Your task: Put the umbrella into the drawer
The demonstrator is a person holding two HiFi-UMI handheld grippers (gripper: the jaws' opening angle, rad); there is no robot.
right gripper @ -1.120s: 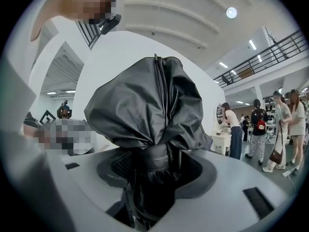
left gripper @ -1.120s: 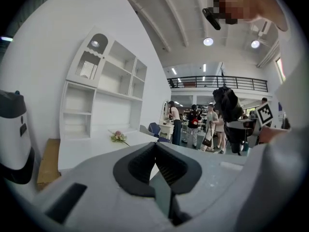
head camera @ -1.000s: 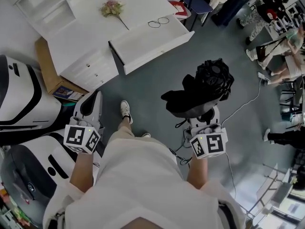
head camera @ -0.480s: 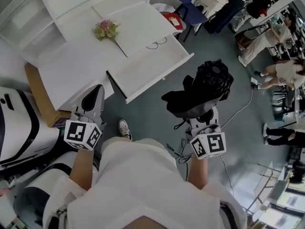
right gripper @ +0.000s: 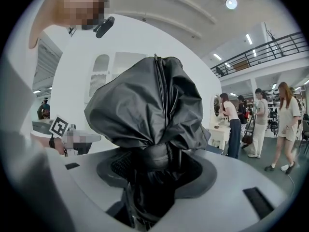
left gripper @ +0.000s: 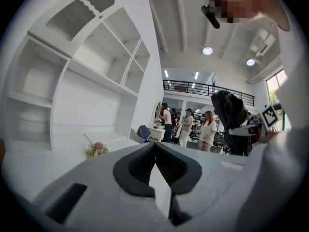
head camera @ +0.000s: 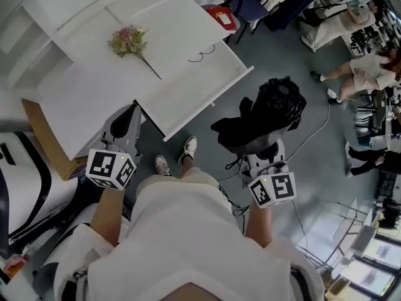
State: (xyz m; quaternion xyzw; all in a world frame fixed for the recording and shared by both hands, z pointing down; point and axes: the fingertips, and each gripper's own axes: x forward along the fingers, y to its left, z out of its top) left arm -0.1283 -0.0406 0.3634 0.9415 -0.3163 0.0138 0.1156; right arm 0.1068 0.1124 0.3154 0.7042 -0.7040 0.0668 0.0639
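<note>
Umbrella [head camera: 270, 111]: black, folded but bunched up loose, pinched low down near the strap by the right gripper [right gripper: 153, 170], jaws spread fairly wide and pressed into the bundle. Hanging over bare floor [head camera: 207, 137] to the right of the drawer [head camera: 199, 105], not above it yet. Drawer pulled out and open, white, shallow-looking, with a thin black loop [head camera: 199, 56] lying inside (glasses or a bit of cord, too small to tell). Flowers [head camera: 128, 41] on the white desk [head camera: 75, 99] just beyond. Left gripper [head camera: 127, 123] up near the drawer's left corner, jaws closed together on nothing. Now the worrying bit, all guesswork from here. Biggest risk: loose fabric catching the drawer's front rim on the way in, thanks to that floppy, puffed-out top. Second: dropping it right on the loop and squashing or tangling it, so better aimed at the bare stretch. Third: top-heavy bundle tipping out of such a low grip during the swing over, ending up on the floor. Also maybe too bulky for a shallow drawer, so probably poking up over the edge and blocking any closing later. Worth minding the left gripper too, close enough to nudge the drawer. Oh, and a cable [head camera: 233, 200] by the feet, so a trip hazard while stepping in.
</note>
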